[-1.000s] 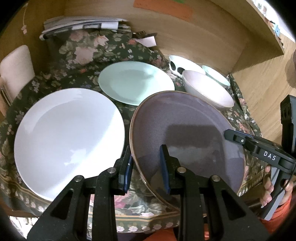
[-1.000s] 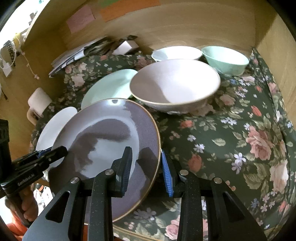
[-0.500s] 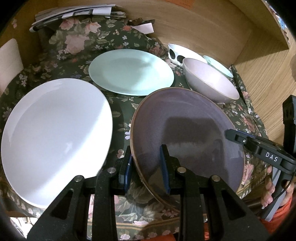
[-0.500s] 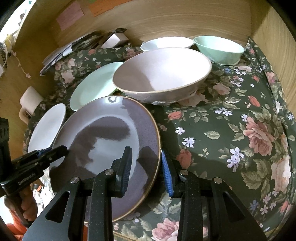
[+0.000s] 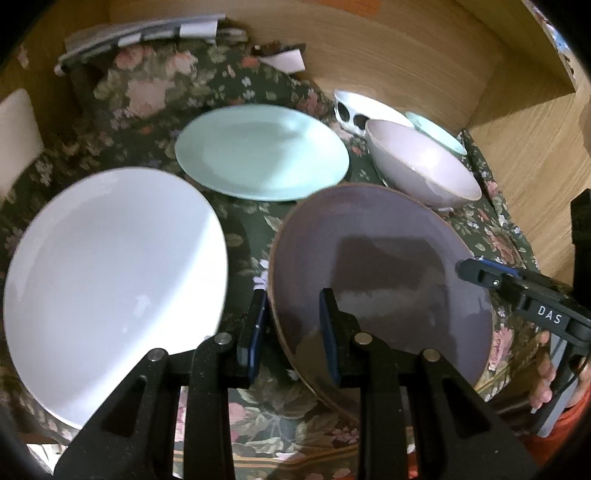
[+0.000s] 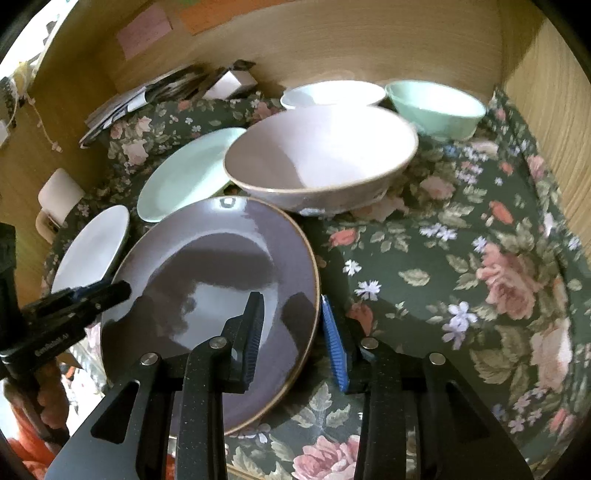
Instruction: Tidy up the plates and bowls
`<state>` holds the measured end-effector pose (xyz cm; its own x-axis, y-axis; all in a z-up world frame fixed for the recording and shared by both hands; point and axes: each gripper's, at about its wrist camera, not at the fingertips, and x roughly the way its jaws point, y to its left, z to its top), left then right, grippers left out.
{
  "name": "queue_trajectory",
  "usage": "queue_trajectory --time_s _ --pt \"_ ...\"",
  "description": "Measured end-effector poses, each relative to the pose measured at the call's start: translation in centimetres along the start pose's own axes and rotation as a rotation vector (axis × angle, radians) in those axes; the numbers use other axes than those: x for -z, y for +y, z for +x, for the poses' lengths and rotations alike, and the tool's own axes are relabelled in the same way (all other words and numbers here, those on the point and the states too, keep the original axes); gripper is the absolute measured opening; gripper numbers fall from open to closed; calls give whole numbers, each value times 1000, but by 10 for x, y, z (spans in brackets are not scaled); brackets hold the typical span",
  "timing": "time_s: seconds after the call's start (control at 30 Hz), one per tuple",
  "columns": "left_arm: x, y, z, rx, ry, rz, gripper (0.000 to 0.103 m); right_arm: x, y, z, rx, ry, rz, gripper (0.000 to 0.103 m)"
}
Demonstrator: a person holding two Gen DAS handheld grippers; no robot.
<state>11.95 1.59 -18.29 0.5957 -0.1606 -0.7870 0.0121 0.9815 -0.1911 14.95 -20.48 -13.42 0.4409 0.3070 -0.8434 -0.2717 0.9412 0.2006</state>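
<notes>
both grippers clamped on one glossy purple round plate [image 5: 384, 258] [image 6: 218, 280], held over the dark floral tablecloth [image 6: 461, 266].

left gripper [image 5: 291, 325] pinching the plate's left rim, right gripper [image 6: 291, 332] pinching its right rim; beside a white round plate [image 5: 110, 266], a mint-green plate [image 5: 262, 151] and a pale lilac ceramic bowl [image 6: 321, 155].

Support surface: a table covered by a dark green floral cloth [image 6: 424, 258], set against wooden panels. Resting on the cloth: white plate [image 5: 110, 273], mint plate [image 5: 258, 151], pale pink bowl [image 6: 317, 158], white bowl [image 6: 332, 92], mint bowl [image 6: 436, 107]. Papers [image 5: 140, 33] at the rear, apparently on a raised fold.
</notes>
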Motion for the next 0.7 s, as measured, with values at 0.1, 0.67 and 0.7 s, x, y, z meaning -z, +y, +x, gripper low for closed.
queue_trajectory --time_s 0.1,0.67,0.7 --pt "-2 1 -8 -18 -28 5 36 -2 3 -7 4 -21 -13 32" --pt "-9 42 -82 -164 -249 -55 83 -26 73 -37 -115 -166 -174 68" --pt "-8 47 -86 -181 -263 -58 84 -26 78 -36 -122 -170 -184 69"
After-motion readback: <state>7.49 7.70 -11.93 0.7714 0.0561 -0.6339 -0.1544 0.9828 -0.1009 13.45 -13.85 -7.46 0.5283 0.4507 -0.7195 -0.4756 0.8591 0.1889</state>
